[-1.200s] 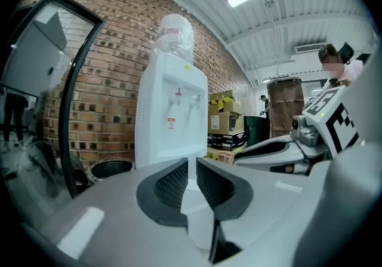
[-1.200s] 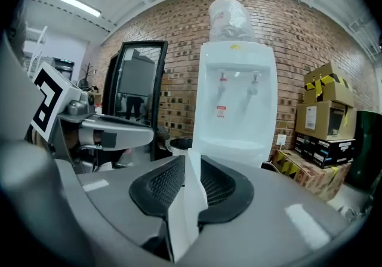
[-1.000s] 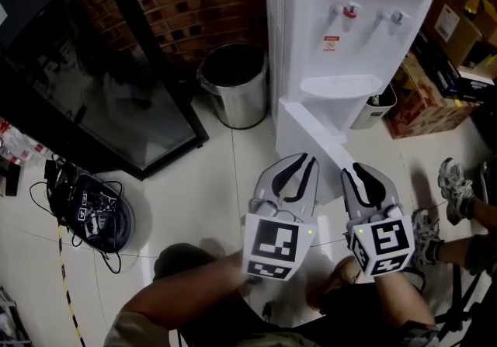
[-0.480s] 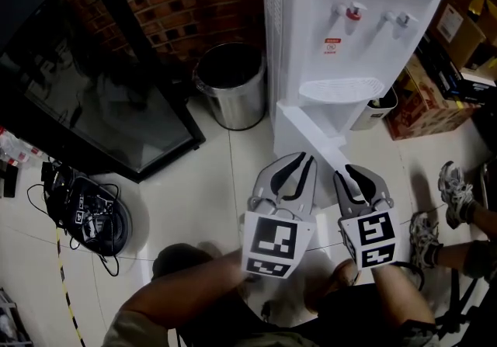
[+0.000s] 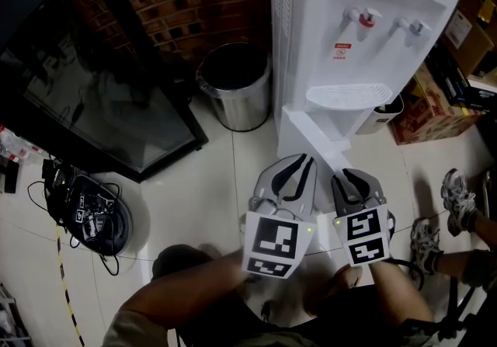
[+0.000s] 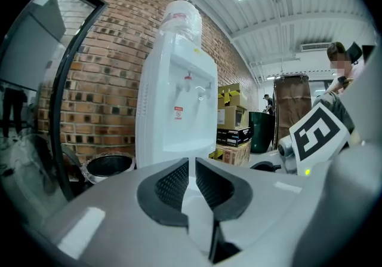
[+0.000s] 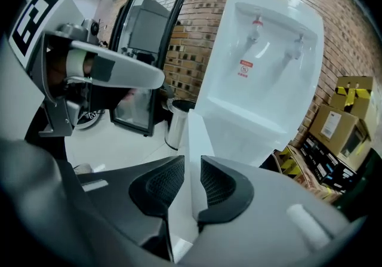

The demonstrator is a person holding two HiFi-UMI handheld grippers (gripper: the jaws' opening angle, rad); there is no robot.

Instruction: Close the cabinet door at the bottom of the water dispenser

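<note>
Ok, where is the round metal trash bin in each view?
Head view: the round metal trash bin sits upper centre.
Left gripper view: the bin is lower left.
Right gripper view: the bin is just left of centre.
Shared landmark: the tall white water dispenser, standing right of the bin everywhere.

left gripper: fingers closed to a slit | right gripper: fingers slightly apart | side by side
</note>
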